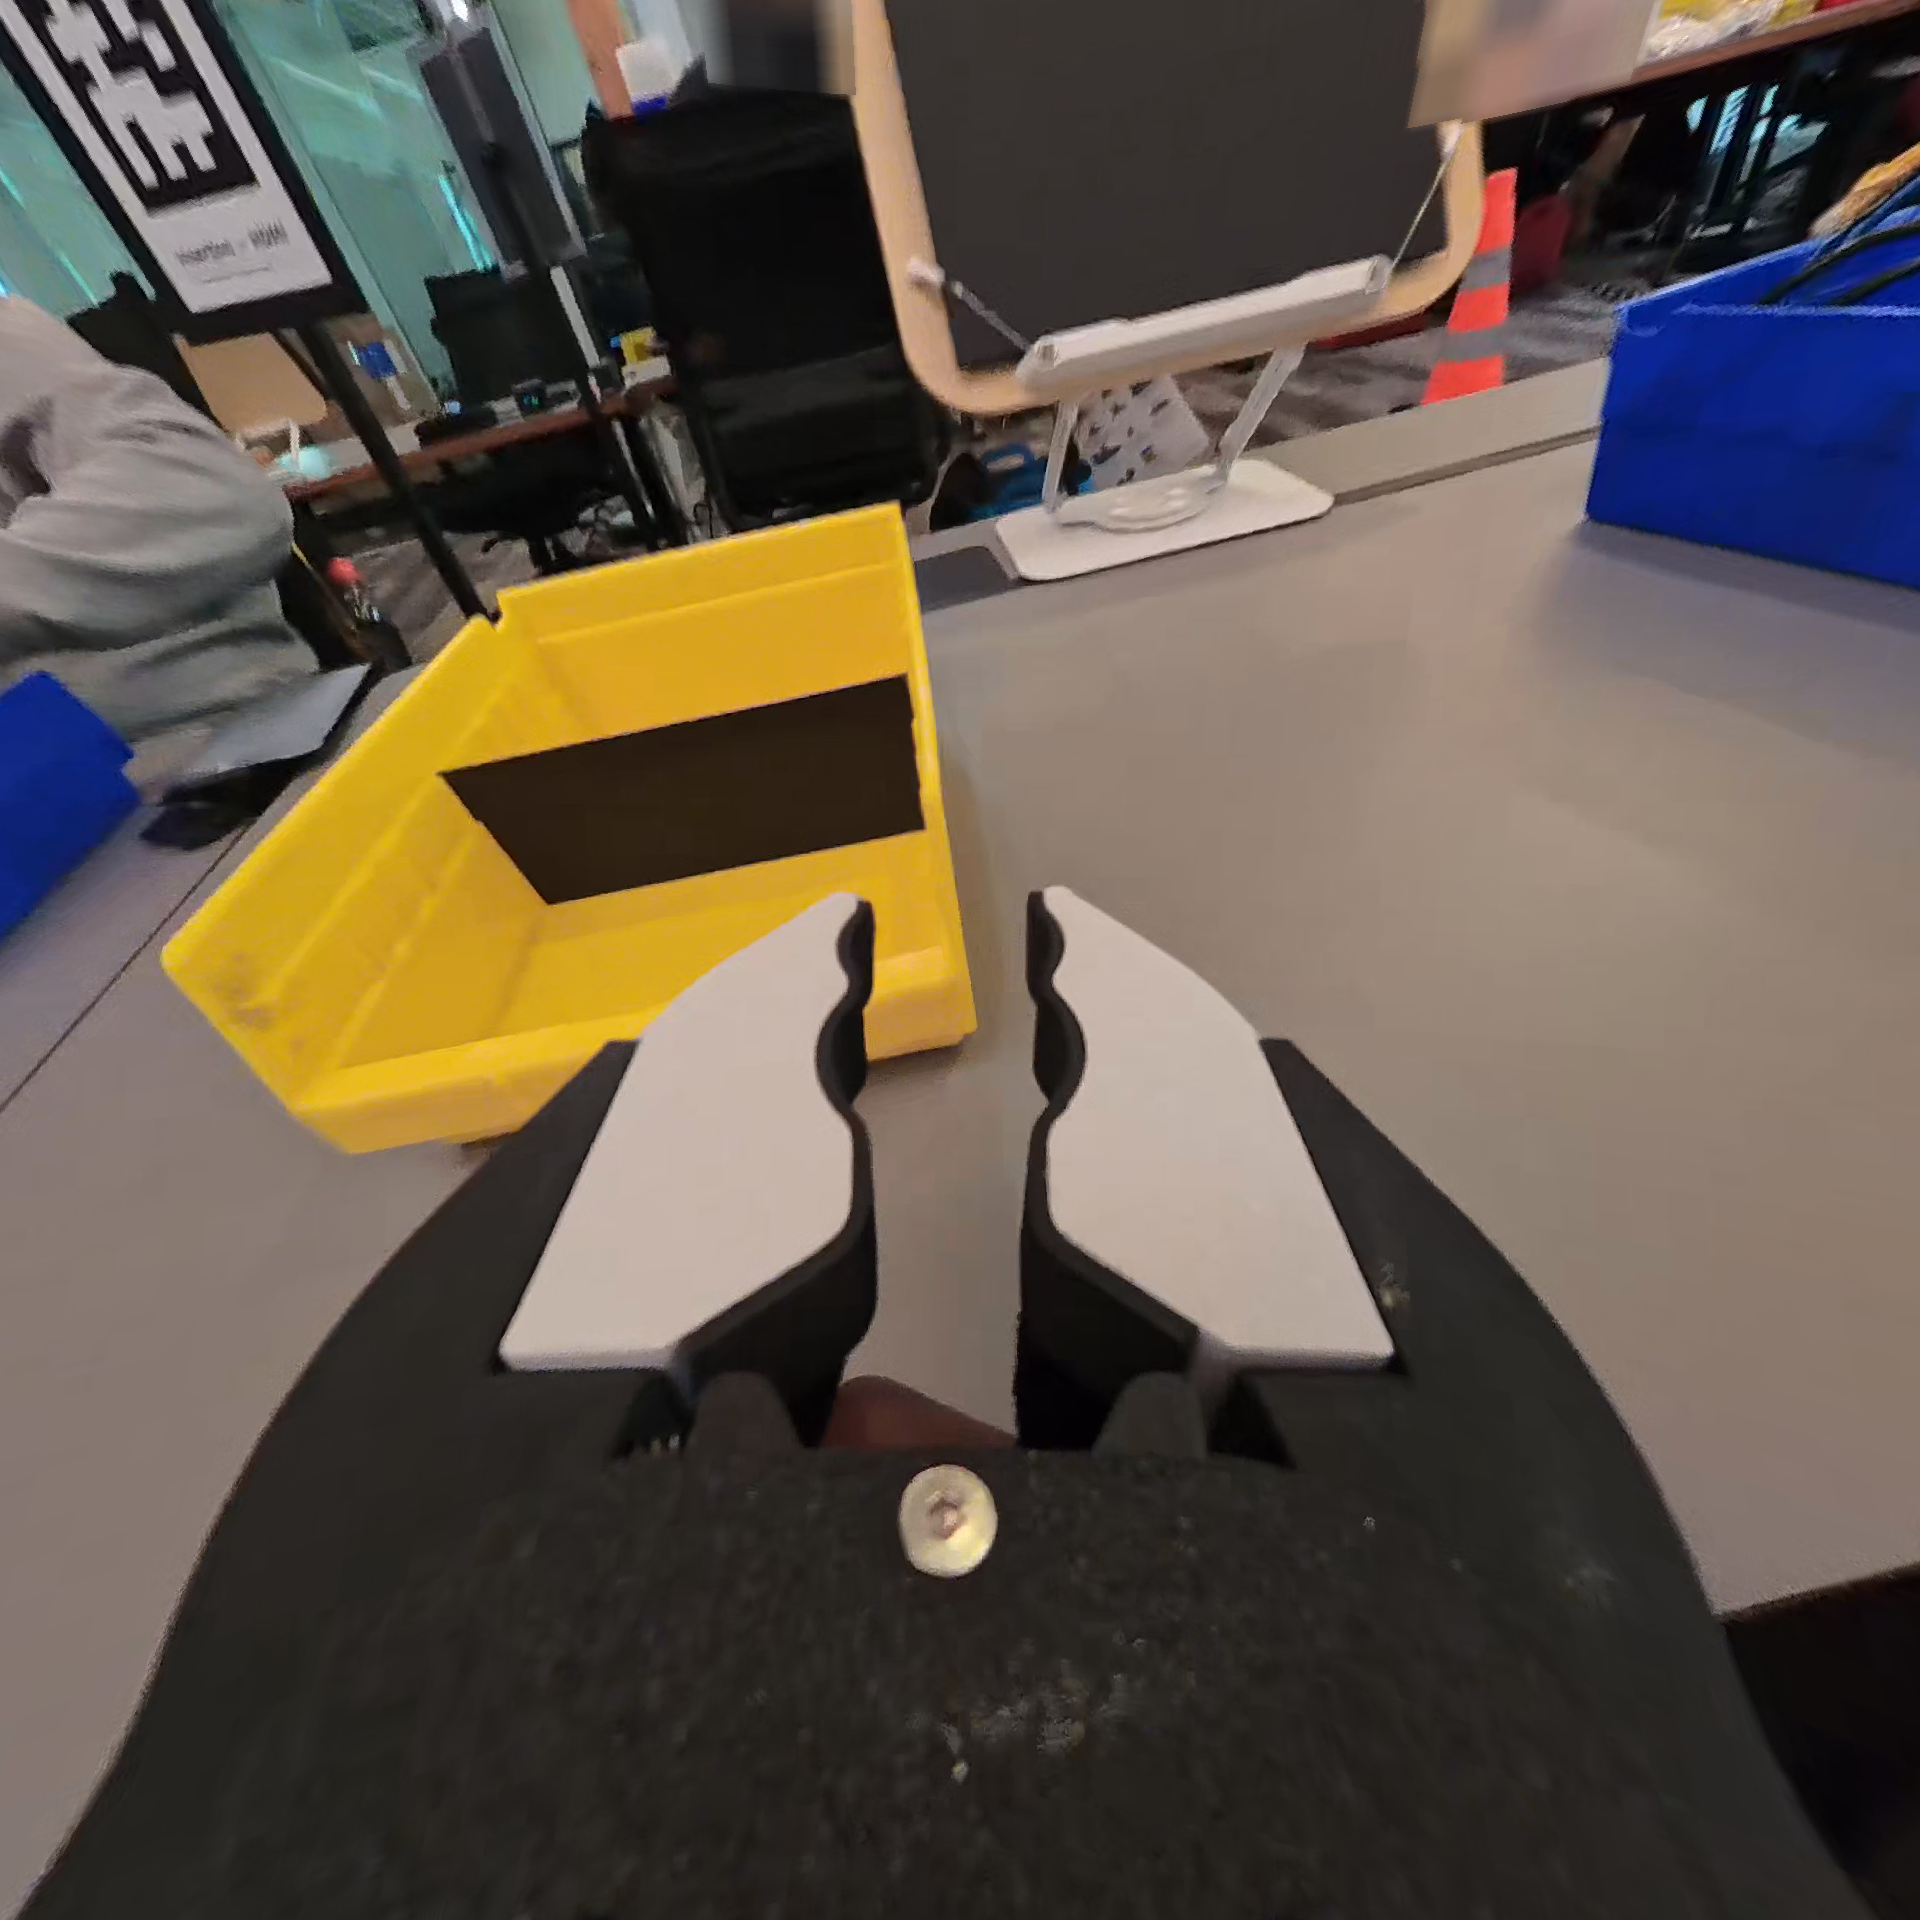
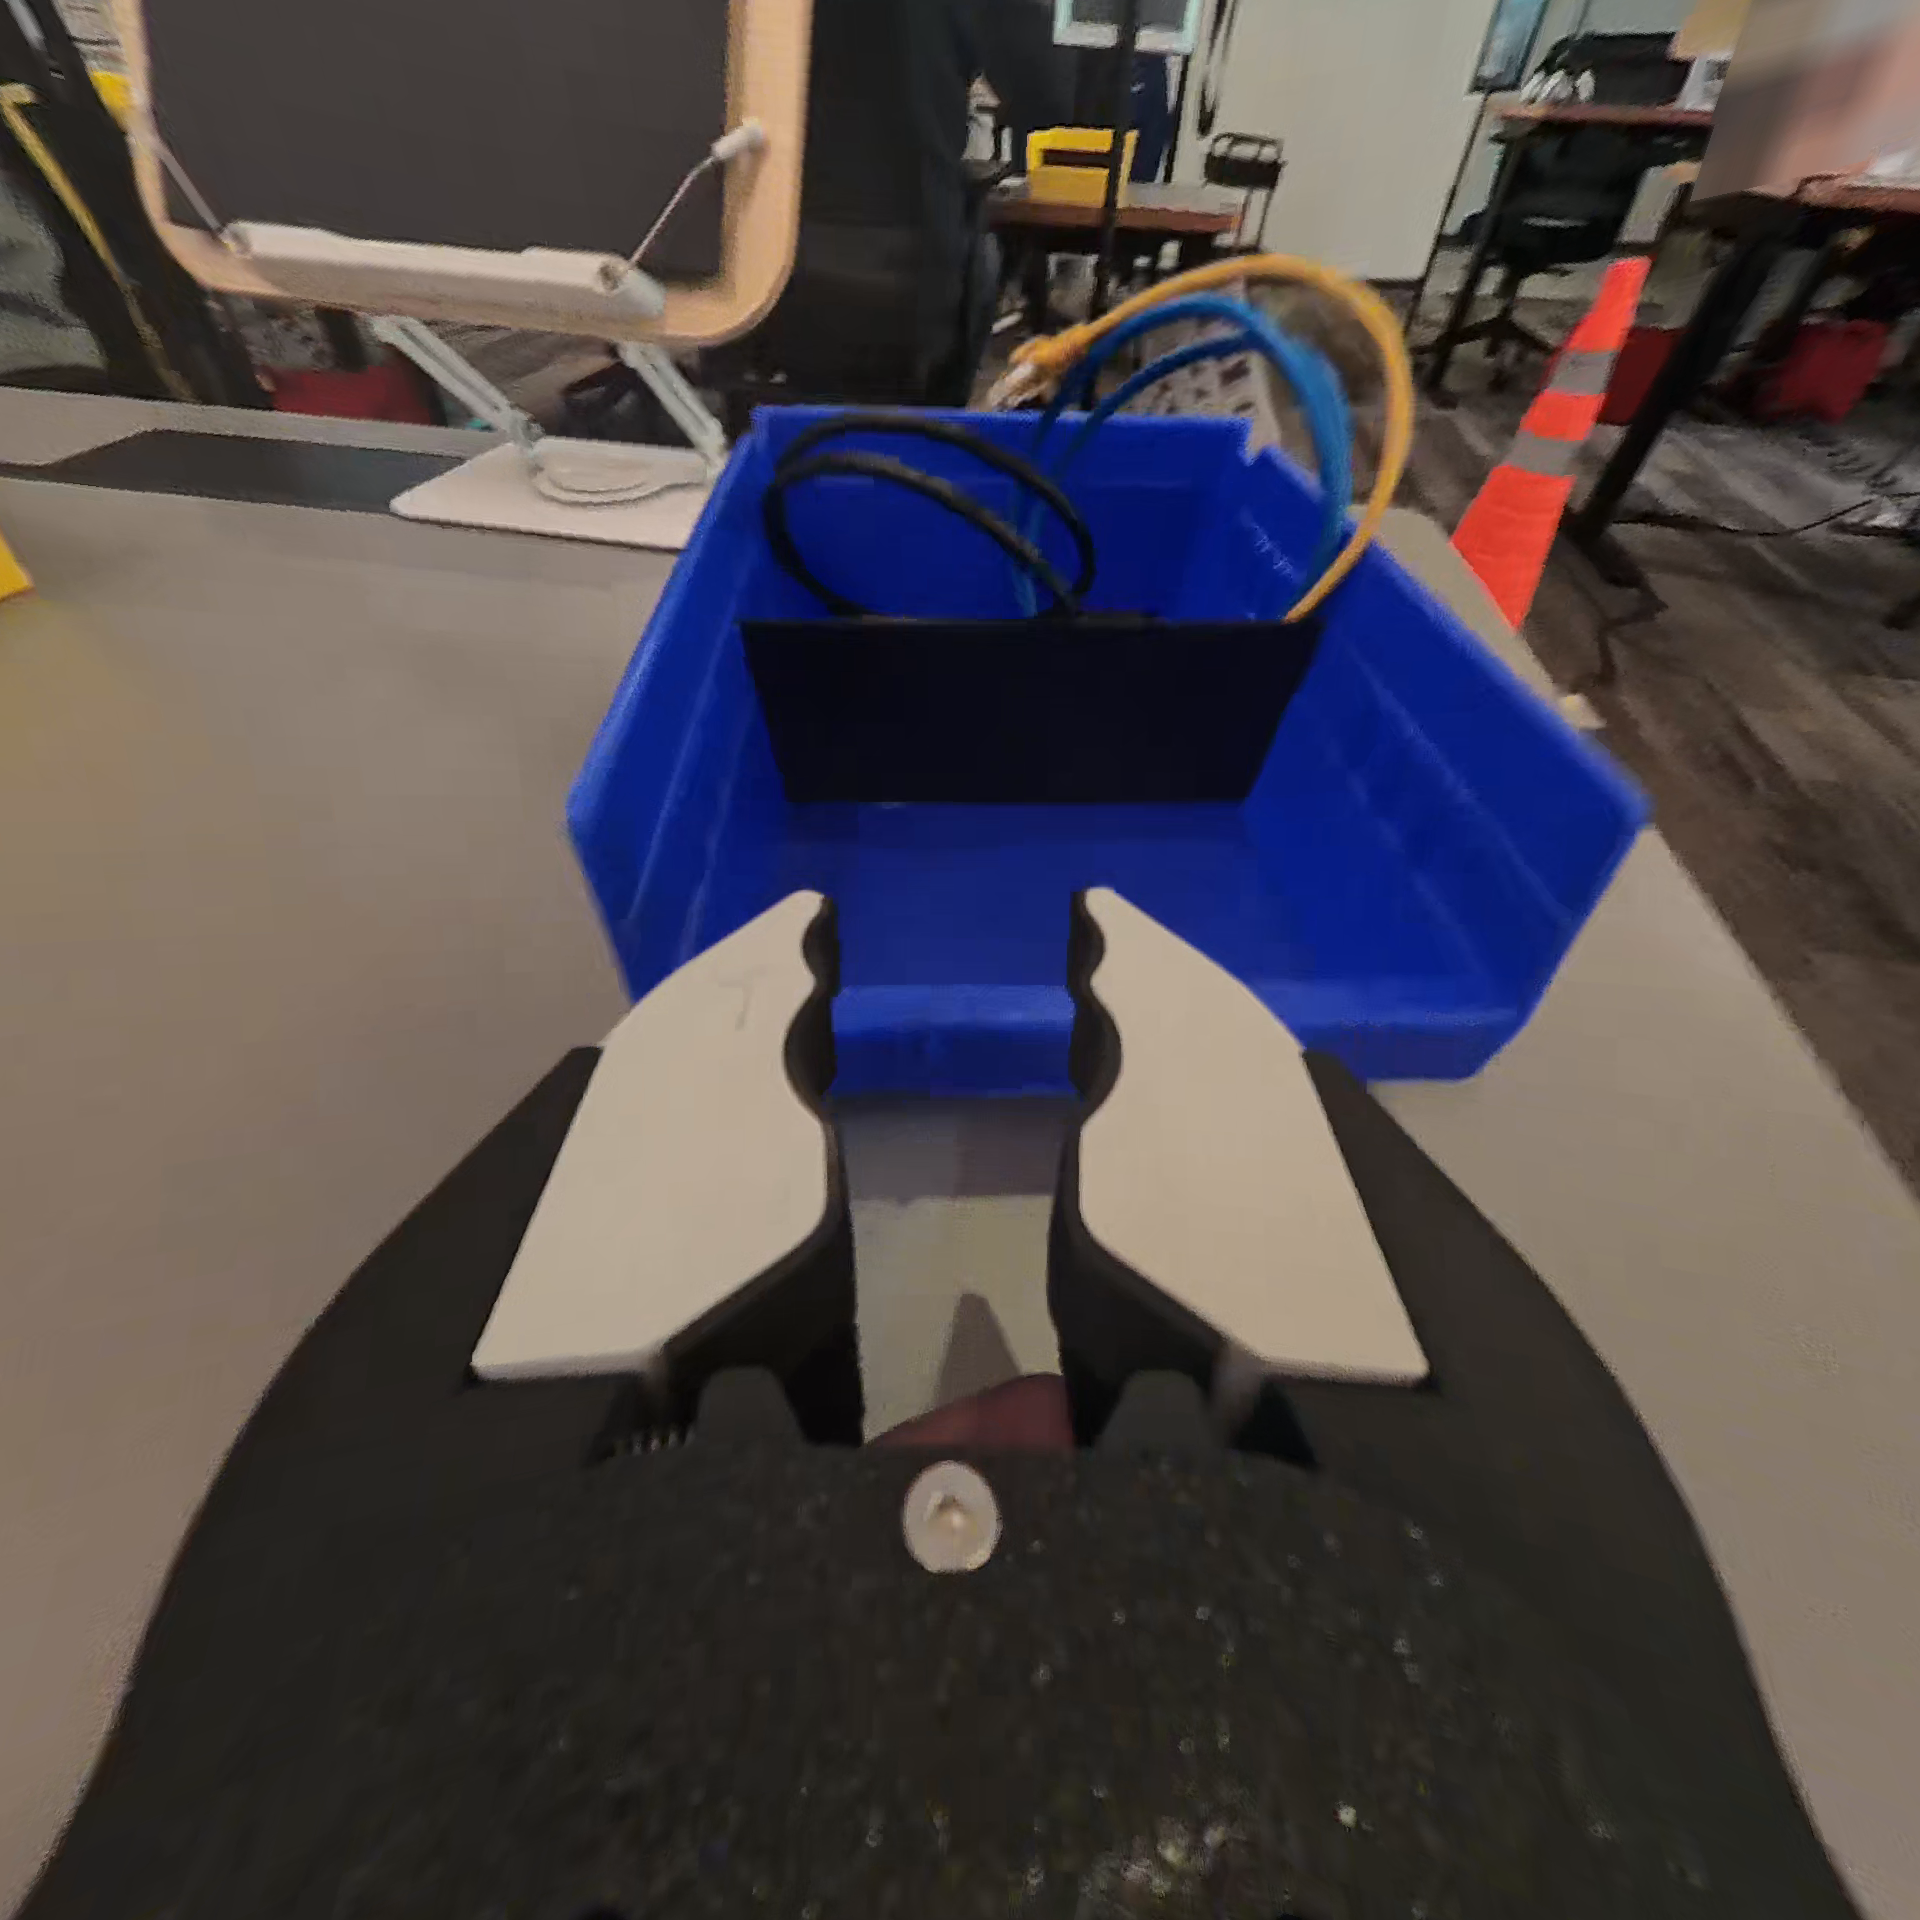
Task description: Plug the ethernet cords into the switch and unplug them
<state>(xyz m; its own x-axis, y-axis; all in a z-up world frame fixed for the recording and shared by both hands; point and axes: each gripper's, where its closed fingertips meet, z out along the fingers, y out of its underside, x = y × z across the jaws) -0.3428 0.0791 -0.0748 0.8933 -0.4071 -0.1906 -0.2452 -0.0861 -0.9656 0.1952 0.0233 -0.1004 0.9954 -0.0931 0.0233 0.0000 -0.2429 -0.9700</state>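
Left gripper (image 1: 948, 914): fingers spread, nothing between them, hovering over bare grey table (image 1: 1455, 883) with open room ahead and to the right. Yellow bin (image 1: 582, 935) just ahead-left of the fingertips, its near corner behind the left finger.

Right gripper (image 2: 951, 914): fingers spread, empty, tips just short of the blue bin (image 2: 1403, 831) and its low front lip. Behind a dark divider (image 2: 1023, 707), ethernet cords (image 2: 1226, 343) in black, blue and yellow, looping above the rim; lower ends hidden. Table edge close on the right. Switch not discernible.
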